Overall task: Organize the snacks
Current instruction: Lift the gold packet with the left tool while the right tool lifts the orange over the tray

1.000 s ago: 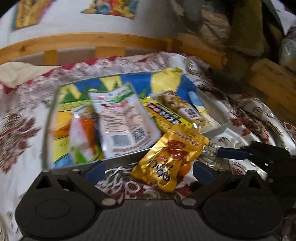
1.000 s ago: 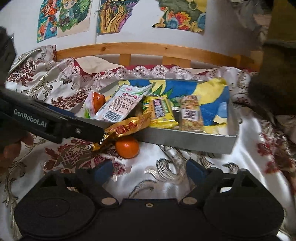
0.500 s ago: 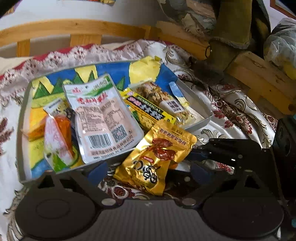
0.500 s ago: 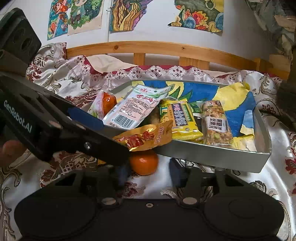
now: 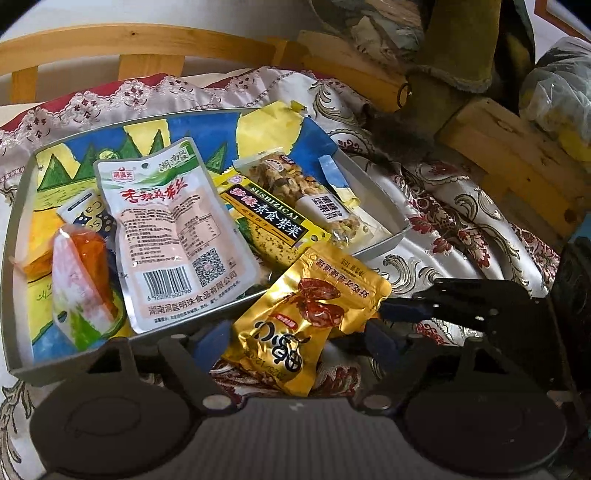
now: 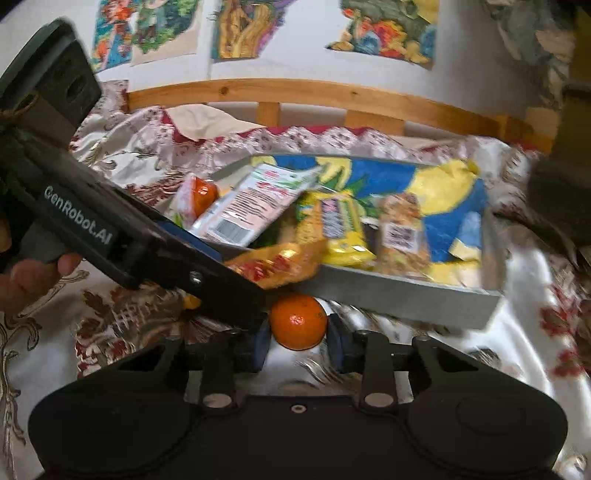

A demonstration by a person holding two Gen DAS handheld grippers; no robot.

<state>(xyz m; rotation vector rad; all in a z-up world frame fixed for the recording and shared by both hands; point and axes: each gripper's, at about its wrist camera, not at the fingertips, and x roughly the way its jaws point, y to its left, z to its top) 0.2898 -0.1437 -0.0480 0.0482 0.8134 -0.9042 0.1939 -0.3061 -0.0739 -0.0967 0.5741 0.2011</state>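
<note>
Orange mandarin (image 6: 298,321) | between closing right gripper (image 6: 298,338) fingers | on cloth (image 6: 424,369)

The tray (image 5: 22,229) rests on the bedspread (image 5: 436,206) and contains several snack packets. One pouch (image 5: 306,317) overhangs its near wall. An orange (image 6: 298,320) lies on the bedspread below the pouch, before the tray.

A home bedroom is showing here: a pale wooden slatted bed rail (image 6: 314,98) is running behind a shiny cream satin bedspread with red floral patterns (image 6: 406,354), and colourful hand-painted children's drawings (image 6: 236,27) are hanging taped on the white wall.
</note>
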